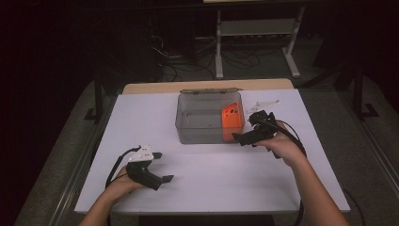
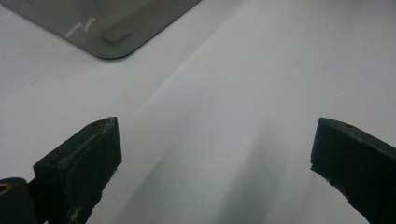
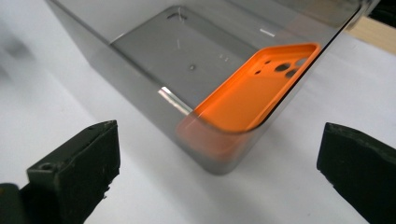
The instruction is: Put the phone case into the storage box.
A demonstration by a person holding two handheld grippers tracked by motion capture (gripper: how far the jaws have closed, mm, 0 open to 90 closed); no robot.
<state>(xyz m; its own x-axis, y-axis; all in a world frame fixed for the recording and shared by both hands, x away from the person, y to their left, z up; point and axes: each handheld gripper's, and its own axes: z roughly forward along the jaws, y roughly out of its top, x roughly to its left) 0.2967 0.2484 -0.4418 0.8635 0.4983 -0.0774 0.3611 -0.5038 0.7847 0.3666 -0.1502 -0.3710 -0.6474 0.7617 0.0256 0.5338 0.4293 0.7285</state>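
Leaning against the right wall inside the clear grey bin (image 1: 197,120), the orange phone case (image 1: 232,117) carries no readable writing. The right gripper (image 1: 249,127), jaws spread, sits just beside it; the left gripper (image 1: 162,167), also spread, rests over the white table (image 1: 211,169).

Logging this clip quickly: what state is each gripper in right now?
Left gripper: open, holding nothing.
Right gripper: open, holding nothing, beside the bin.

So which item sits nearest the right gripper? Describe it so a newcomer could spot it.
On the white table stands a smoky see-through bin. Inside, leaning against its right end wall, is an orange phone case, just ahead of the open right gripper. It is the one bright-coloured thing there, with round camera holes.
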